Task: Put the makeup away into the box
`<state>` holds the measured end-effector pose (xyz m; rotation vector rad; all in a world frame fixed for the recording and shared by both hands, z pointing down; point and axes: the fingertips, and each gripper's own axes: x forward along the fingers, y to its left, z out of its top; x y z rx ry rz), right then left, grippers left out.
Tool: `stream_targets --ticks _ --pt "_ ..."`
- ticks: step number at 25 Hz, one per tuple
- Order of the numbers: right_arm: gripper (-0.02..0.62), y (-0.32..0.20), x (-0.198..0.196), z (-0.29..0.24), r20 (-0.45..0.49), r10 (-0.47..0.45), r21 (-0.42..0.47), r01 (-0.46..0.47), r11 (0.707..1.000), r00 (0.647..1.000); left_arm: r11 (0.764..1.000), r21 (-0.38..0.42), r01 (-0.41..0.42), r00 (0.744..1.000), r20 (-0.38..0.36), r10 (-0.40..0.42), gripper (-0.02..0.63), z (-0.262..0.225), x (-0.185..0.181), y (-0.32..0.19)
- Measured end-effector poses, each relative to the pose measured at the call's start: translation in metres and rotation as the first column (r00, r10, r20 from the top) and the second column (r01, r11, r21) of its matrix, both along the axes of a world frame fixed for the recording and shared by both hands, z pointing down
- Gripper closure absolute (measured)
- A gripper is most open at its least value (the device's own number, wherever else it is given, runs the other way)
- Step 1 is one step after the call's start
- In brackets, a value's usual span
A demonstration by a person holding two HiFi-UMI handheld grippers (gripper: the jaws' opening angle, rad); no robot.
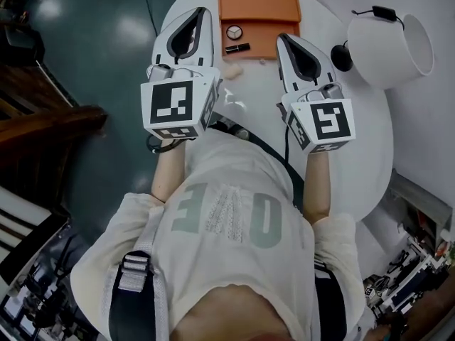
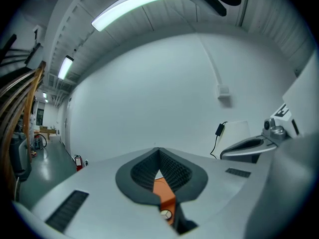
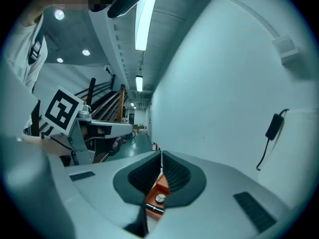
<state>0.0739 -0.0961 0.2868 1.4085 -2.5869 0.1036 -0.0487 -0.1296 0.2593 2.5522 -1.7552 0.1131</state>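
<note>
Orange plastic box (image 1: 259, 6) on the round white desk (image 1: 341, 155) holds a round grey compact (image 1: 234, 32) and a black tube (image 1: 237, 47); left tool (image 1: 201, 13) and right tool (image 1: 282, 38) hang raised, jaws pressed together, empty, seemingly because stowing is finished.

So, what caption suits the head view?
Left gripper and right gripper, shut and empty, above a table, facing an orange box holding a compact.

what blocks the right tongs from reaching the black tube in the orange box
Likely yes, nothing does: the black tube lies uncovered in the open orange box, and the right tongs hang just to its right with a free path. They are shut, so they must open first.
</note>
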Motion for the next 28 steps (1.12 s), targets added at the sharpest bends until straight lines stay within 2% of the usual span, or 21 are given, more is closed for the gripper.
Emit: stream_targets --ticks 2,4,5,8,12,15,21,28 --pt "0.551 0.002 -0.008 0.018 0.053 0.005 -0.059 -0.002 0.998 0.999 1.0 -0.02 0.009 1.0 -0.004 -0.009 0.598 0.007 -0.005 0.0" --pt "0.393 0.005 -0.02 0.045 0.078 0.0 -0.126 0.01 0.992 0.997 0.999 -0.043 0.018 1.0 -0.008 -0.019 0.598 0.015 -0.011 0.0" --pt "0.354 0.007 -0.025 0.061 0.068 0.003 -0.151 0.007 0.989 0.998 0.998 -0.056 0.024 1.0 -0.012 -0.025 0.598 0.02 -0.014 0.0" --pt "0.29 0.013 -0.045 0.122 -0.024 0.0 -0.234 -0.006 0.972 1.0 0.994 -0.103 0.045 0.999 -0.019 -0.047 0.598 0.038 -0.026 0.001" --pt "0.251 0.022 -0.069 0.202 -0.129 -0.071 -0.382 0.017 0.924 0.989 0.983 -0.172 0.065 0.997 -0.021 -0.07 0.598 0.065 -0.036 0.007" --pt "0.238 0.021 -0.081 0.241 -0.193 -0.106 -0.436 0.011 0.9 0.975 0.971 -0.226 0.079 0.996 -0.023 -0.086 0.598 0.088 -0.043 0.011" --pt "0.238 0.016 -0.087 0.277 -0.28 -0.13 -0.457 -0.013 0.889 0.951 0.948 -0.301 0.099 0.993 -0.027 -0.112 0.598 0.122 -0.056 0.021" --pt "0.239 0.019 -0.089 0.279 -0.279 -0.131 -0.465 -0.014 0.885 0.951 0.943 -0.323 0.085 0.995 -0.023 -0.098 0.598 0.131 -0.056 0.024"
